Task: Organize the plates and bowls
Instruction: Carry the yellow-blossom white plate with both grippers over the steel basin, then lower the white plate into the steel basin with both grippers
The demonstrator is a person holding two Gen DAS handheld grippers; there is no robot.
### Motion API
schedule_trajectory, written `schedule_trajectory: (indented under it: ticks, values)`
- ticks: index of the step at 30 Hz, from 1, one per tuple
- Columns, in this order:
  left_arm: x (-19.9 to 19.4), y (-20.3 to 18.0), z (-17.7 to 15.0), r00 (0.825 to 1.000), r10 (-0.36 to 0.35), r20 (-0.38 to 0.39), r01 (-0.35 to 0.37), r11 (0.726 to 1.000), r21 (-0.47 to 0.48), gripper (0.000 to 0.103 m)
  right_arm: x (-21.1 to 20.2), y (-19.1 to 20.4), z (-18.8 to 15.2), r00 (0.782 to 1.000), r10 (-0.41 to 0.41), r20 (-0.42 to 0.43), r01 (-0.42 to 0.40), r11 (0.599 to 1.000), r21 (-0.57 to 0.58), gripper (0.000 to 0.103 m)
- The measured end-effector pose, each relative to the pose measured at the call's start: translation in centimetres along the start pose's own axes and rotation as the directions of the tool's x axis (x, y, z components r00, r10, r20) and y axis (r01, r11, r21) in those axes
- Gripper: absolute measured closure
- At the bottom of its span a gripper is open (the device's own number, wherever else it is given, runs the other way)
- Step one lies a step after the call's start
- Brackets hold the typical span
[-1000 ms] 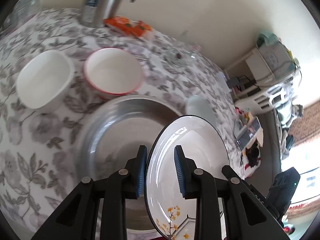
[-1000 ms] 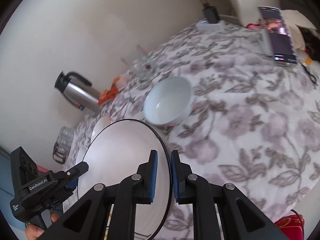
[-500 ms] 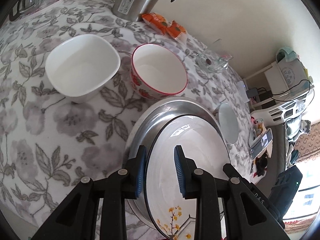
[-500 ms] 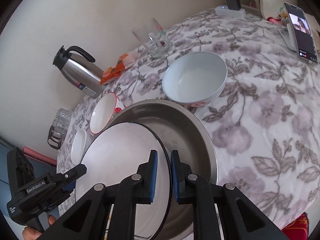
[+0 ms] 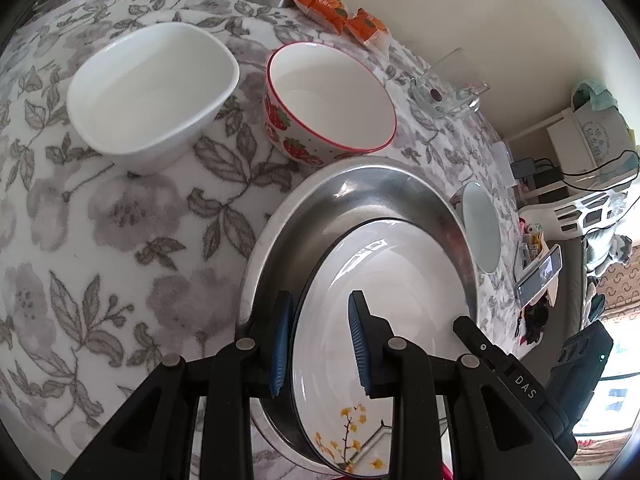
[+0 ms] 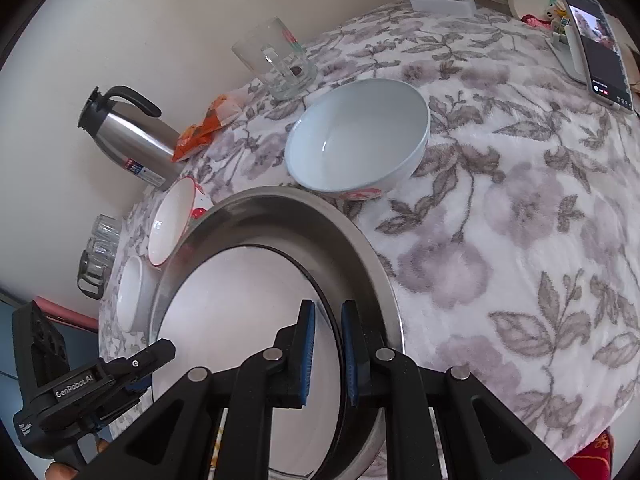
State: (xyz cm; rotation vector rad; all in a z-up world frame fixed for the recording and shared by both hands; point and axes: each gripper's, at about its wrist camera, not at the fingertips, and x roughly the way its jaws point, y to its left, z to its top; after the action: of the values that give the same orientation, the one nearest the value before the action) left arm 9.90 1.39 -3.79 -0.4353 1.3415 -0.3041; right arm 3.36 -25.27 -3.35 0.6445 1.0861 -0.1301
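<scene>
A white plate with a black rim and yellow flowers (image 5: pixel 384 300) lies inside a large steel basin (image 5: pixel 360 188). My left gripper (image 5: pixel 318 344) is shut on the plate's near-left rim. My right gripper (image 6: pixel 328 350) is shut on the plate's (image 6: pixel 240 312) right rim, inside the basin (image 6: pixel 280 204). A white squarish bowl (image 5: pixel 152 88) and a strawberry bowl with a red rim (image 5: pixel 328 100) stand behind the basin. A pale blue bowl (image 6: pixel 360 140) stands to its right.
A steel thermos (image 6: pixel 128 136), orange snack packets (image 5: pixel 340 16) and a glass mug (image 6: pixel 276 64) stand at the back by the wall. A phone (image 6: pixel 600 40) lies at the far right. Several glasses in a holder (image 6: pixel 100 256) stand at the left edge.
Both grippers have lowered the plate from above the table down into the steel basin. Both keep their hold on its rim.
</scene>
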Motion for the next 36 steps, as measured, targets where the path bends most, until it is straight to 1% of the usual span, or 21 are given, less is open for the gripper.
schedule_trajectory:
  ticks: [11, 16, 24, 31, 36]
  values:
    - [0.79, -0.26, 0.15, 0.999, 0.023, 0.029, -0.023, 1.0, 0.008, 0.074, 0.06, -0.2, 0.34, 0.999, 0.02, 0.026, -0.02, 1.0, -0.006, 0.088]
    - [0.85, -0.3, 0.44, 0.999, 0.013, 0.051, -0.013, 1.0, 0.0, 0.074, 0.44, 0.19, 0.44, 0.999, 0.015, 0.029, -0.014, 0.999, -0.033, 0.085]
    - [0.67, 0.07, 0.61, 0.997, 0.003, 0.072, -0.001, 1.0, -0.016, 0.074, 0.77, 0.7, 0.41, 1.0, 0.008, 0.026, -0.006, 0.997, -0.074, 0.085]
    - [0.7, 0.12, 0.68, 0.998, 0.003, 0.064, -0.002, 1.0, -0.017, 0.072, 0.8, 0.48, 0.53, 1.0, 0.021, 0.017, -0.02, 0.997, -0.07, 0.085]
    - [0.89, -0.38, 0.67, 0.998, 0.035, 0.047, -0.035, 0.999, 0.012, 0.072, 0.73, 0.49, 0.59, 1.0, 0.018, 0.008, -0.018, 0.997, -0.069, 0.086]
